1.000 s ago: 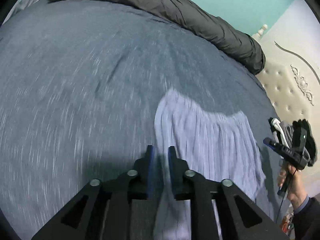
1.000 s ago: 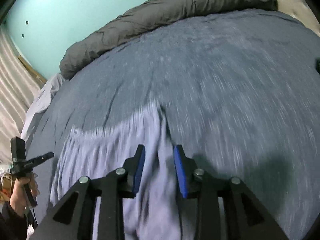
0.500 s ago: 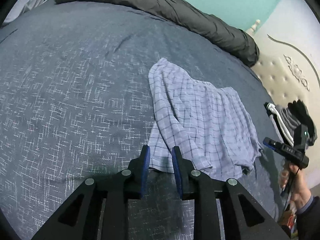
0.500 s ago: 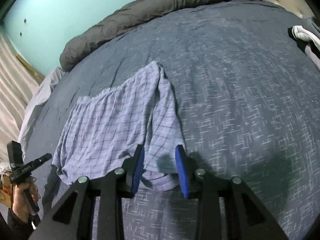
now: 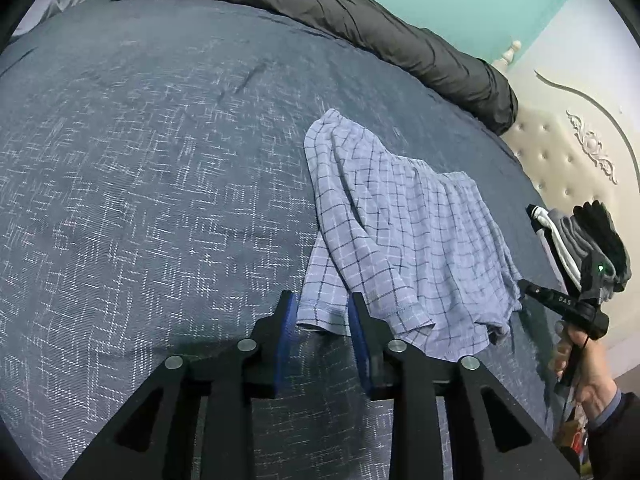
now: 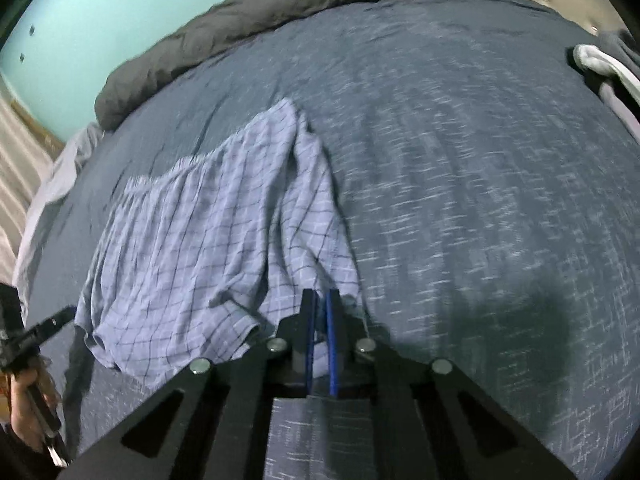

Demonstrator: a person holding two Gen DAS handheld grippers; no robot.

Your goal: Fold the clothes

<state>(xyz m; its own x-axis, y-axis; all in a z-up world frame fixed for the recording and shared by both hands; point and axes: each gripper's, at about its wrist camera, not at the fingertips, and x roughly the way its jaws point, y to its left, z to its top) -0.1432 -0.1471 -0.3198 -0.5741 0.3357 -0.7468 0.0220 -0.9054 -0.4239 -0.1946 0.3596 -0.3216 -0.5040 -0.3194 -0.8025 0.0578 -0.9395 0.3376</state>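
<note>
Since half a second ago our right gripper (image 6: 322, 306) has closed: its blue pads then stood apart over the hem, and now they are pinched nearly together on the near corner of the checked shorts (image 6: 208, 240), with a sliver of the cloth between them. Our left gripper (image 5: 322, 312) has barely shifted; its jaws are spread as before, straddling the hem of the other leg without pressing on it. The shorts themselves lie much as they did, no longer the blur of a second ago.

The shorts rest on the blue bedspread (image 5: 140, 180), crumpled, with one leg lapped partly over the other. Their waistband is at the far edge, toward the dark duvet (image 5: 360, 20) rolled along the wall, and the leg hems are nearest us, so the long axis runs away from both grippers, hem to waist. Each gripper sits at one hem corner; the right one is the nearer in the sense that counts, since it alone has cloth in its grasp.

We judge that whatever comes next, whether spreading the garment flat or carrying the hem toward the waistband, turns on the left jaws taking hold of their corner as well, so the two ends move evenly. A small stack of other clothes (image 6: 600, 68) sits off to the right, near the headboard (image 5: 572, 160).
</note>
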